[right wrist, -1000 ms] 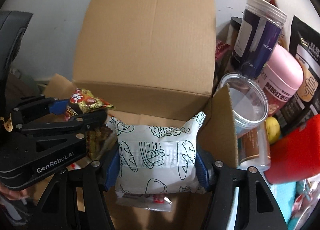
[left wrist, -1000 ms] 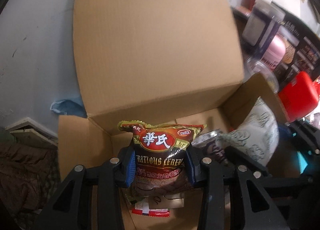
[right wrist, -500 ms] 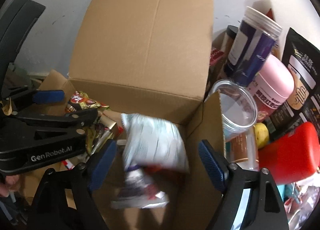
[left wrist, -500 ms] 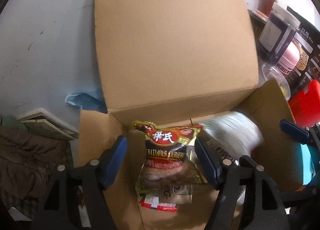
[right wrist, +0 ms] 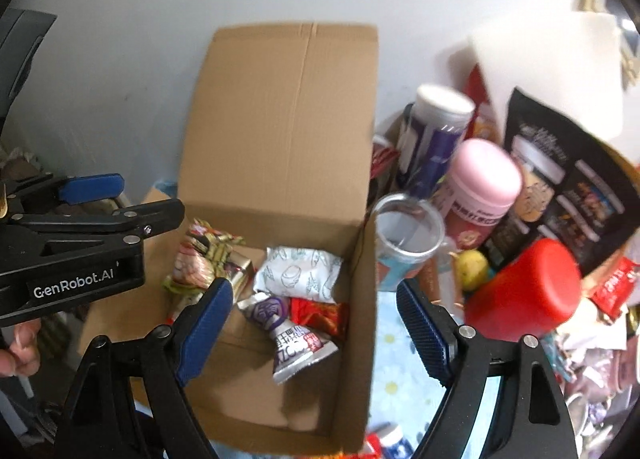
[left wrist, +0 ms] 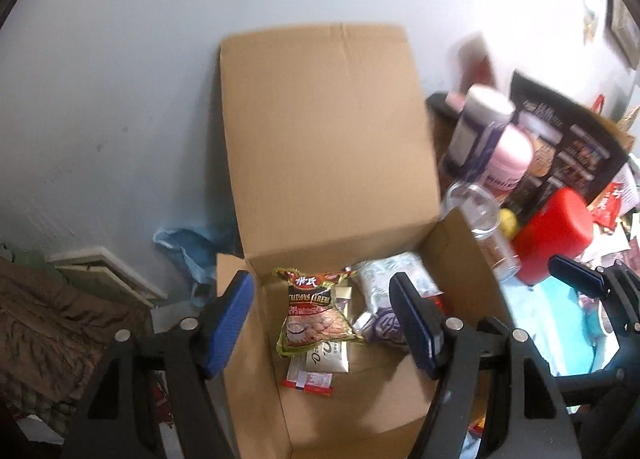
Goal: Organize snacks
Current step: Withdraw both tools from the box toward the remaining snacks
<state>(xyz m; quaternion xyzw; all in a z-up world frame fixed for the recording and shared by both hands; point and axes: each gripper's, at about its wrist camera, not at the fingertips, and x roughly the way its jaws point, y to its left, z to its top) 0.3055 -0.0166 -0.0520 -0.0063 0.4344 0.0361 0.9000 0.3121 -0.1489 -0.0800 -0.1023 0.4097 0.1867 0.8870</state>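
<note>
Snacks now lie loose in the cardboard box (left wrist: 328, 147). From the left wrist, the left gripper (left wrist: 324, 323) gapes empty above the box; the cereal packet (left wrist: 314, 311) it clamped a second ago rests inside, against the back wall. From the right wrist, the right gripper (right wrist: 316, 327) is likewise spread wide, and the white bread packet (right wrist: 298, 273) it carried has dropped beside a purple packet (right wrist: 288, 329). Both drops look done, so more snacks from the pile alongside likely come next.

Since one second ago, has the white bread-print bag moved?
Yes. The white bag left the right gripper fingers and dropped down into the cardboard box.
</note>
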